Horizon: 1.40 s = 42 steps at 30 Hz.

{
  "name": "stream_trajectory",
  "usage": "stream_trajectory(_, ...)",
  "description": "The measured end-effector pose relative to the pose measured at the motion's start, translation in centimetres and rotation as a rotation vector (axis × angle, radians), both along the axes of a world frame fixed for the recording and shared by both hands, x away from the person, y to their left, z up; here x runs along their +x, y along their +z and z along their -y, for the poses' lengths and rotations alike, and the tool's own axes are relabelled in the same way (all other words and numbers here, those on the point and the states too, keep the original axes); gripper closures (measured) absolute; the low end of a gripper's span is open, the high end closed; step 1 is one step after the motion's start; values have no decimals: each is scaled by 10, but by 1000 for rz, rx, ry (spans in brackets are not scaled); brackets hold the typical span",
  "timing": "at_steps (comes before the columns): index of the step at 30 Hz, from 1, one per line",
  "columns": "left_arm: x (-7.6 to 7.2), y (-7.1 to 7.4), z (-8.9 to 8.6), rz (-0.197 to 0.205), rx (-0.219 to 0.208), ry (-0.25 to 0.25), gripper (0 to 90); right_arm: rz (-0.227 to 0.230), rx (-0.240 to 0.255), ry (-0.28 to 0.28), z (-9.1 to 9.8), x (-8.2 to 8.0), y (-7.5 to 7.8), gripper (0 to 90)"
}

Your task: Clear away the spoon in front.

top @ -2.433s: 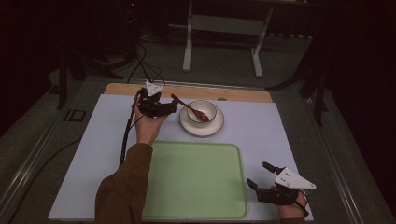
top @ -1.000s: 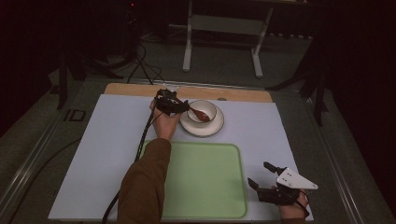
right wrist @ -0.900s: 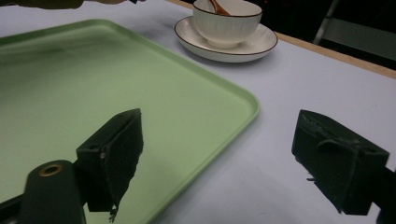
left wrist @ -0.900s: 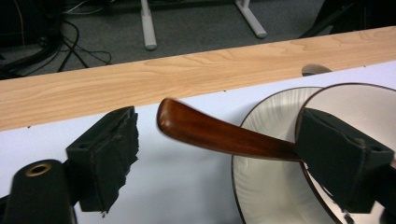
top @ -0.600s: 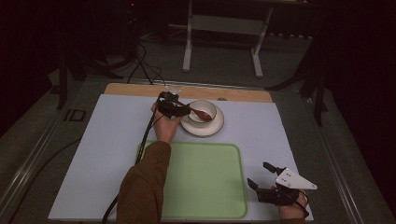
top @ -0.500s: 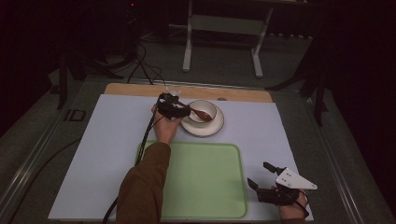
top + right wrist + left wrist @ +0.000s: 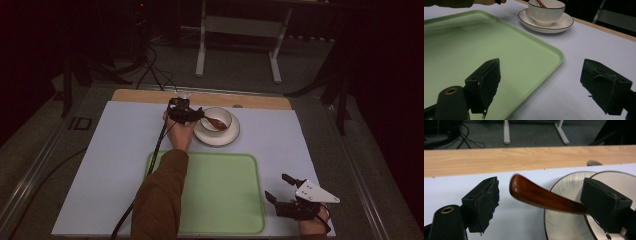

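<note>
Left gripper (image 7: pixel 192 116) at the bowl (image 7: pixel 216 119), jaws wide around the wooden spoon (image 7: pixel 544 198) handle.
Left gripper view: handle between jaws, touching the right one. High view: spoon rests in bowl on saucer (image 7: pixel 217 136); right gripper (image 7: pixel 278 189), jaws wide, empty, well apart.

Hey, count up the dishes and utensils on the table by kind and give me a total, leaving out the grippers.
White ribbed bowl: 1
White saucer with a dark rim: 1
Brown wooden spoon: 1
Pale green plastic tray: 1
Total: 4
</note>
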<state>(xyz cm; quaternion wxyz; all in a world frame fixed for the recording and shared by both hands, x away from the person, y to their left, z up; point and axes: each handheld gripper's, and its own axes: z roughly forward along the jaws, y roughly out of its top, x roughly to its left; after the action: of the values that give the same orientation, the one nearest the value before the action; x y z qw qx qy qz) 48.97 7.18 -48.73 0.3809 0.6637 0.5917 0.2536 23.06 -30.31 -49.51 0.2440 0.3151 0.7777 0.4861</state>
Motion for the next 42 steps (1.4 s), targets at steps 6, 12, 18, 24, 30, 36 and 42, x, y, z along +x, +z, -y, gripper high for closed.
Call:
stream_trajectory(6,-6,-1,0,-3,13,-17,187,0,-2,-1,0,0,0,160)
stream_trajectory(12,-14,0,-4,-14,-17,-80,221,-3,-8,0,-1,0,0,161)
stream_trajectory(18,-24,-1,-11,-14,-68,-143,275,-7,-11,-1,-2,0,-1,161)
stream_trajectory(24,-31,-2,-15,4,-128,-142,271,-7,-13,0,-2,0,-1,160)
stream_trajectory(30,-38,6,-18,49,-164,-170,280,-9,-16,1,-2,1,-1,160)
stream_trajectory(36,-50,11,-18,81,-151,-210,279,-13,-16,1,-2,1,-1,160)
stream_trajectory(42,-60,3,-25,67,-152,-200,268,-14,-17,2,-3,1,-1,160)
